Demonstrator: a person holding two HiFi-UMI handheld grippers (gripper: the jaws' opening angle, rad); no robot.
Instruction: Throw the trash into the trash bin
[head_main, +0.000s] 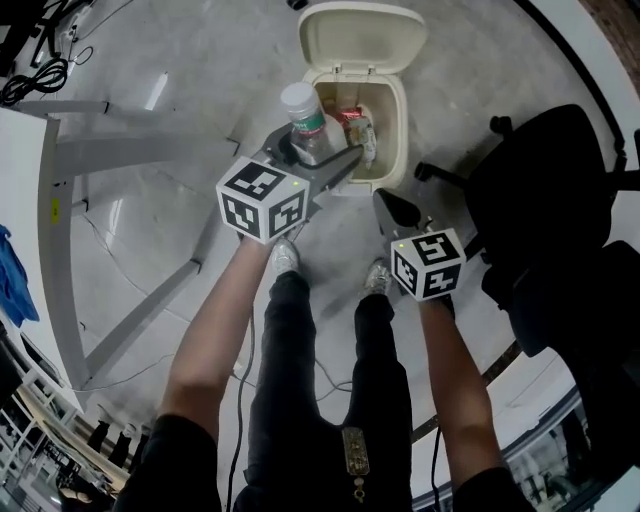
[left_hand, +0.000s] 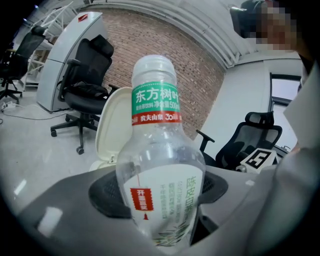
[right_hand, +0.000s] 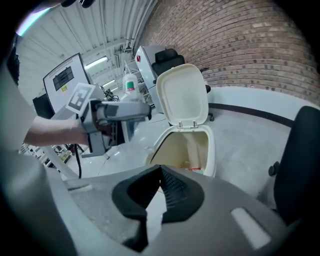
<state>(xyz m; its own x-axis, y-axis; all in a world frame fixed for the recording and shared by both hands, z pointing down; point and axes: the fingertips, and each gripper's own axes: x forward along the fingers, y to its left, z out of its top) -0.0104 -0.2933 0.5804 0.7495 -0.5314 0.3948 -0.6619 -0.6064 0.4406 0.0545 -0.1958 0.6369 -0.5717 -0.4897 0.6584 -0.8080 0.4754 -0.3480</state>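
A workshop with a polished grey concrete floor (head_main: 150, 250) and a brick wall (right_hand: 240, 45): a person stands over a cream trash bin (head_main: 398, 120), its hinged lid (head_main: 362, 35) tipped fully back, with a two-fingered gripper in each hand. The left gripper (head_main: 322, 152) has its fingers (head_main: 342, 166) clamped round the lower body of a clear plastic drink bottle (head_main: 303, 115) (white cap, green band label, apparently empty). The bottle stands upright in the grip, raised beside the bin's left rim and not yet inside. The right gripper (head_main: 388, 203) hangs near the bin's front right corner, its fingers (right_hand: 175, 192) pressed together on nothing.

The step in hand looks like the end of the carry: the bottle is grasped and the bin all but reached. The next move probably calls for bringing the bottle squarely over the mouth, then spreading the left fingers so that it drops clear of the rim. Some rubbish, a red-and-clear wrapper (head_main: 352, 122) among it, already lies in the bin, which seems to have room for more.

A black office chair (head_main: 540, 190) stands to the right of the bin, a white metal frame (head_main: 60, 200) to the left, and cables (head_main: 35, 75) lie coiled at the far left. None of these stands between bottle and bin. The raised lid and the near rim are the only things the bottle seems likely to strike.
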